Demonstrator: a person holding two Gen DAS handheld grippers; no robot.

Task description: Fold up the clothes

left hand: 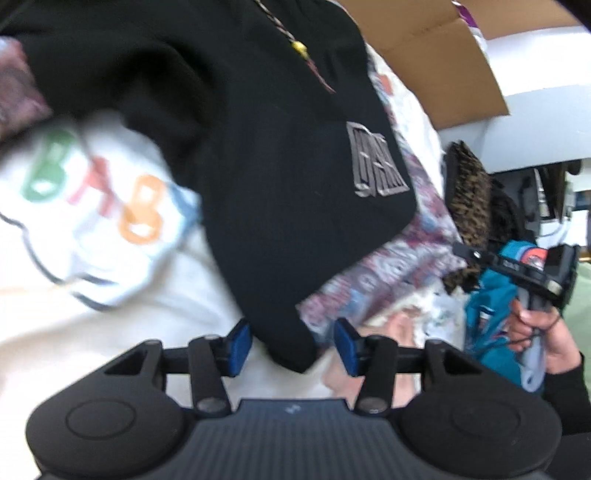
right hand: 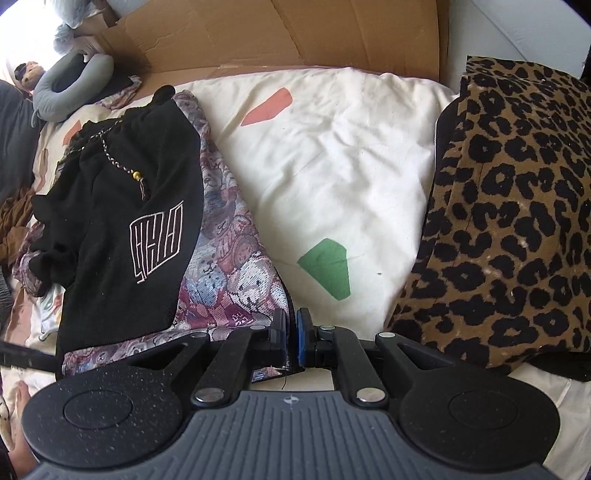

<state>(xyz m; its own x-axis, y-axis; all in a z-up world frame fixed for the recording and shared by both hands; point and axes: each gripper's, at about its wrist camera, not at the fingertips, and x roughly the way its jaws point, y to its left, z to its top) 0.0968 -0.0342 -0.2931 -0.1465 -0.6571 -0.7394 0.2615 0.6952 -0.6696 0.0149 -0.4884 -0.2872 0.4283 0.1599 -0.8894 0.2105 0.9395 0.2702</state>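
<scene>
A black garment with an embroidered logo (left hand: 280, 177) and a beaded drawstring lies on a purple-and-blue patterned knit garment (left hand: 373, 273) on the bed. My left gripper (left hand: 293, 345) is open, its blue pads on either side of the black garment's lower corner. In the right wrist view the black garment (right hand: 122, 229) lies on top of the patterned garment (right hand: 236, 280). My right gripper (right hand: 291, 334) is shut on the patterned garment's dark corner edge. The right gripper also shows in the left wrist view (left hand: 480, 258), held by a hand.
A white garment with coloured letters (left hand: 99, 221) lies left on the cream sheet (right hand: 332, 166). A leopard-print garment (right hand: 509, 221) lies right. Cardboard (right hand: 288, 33) stands behind the bed. A grey neck pillow (right hand: 70, 88) lies far left. A teal garment (left hand: 487, 325) sits near the hand.
</scene>
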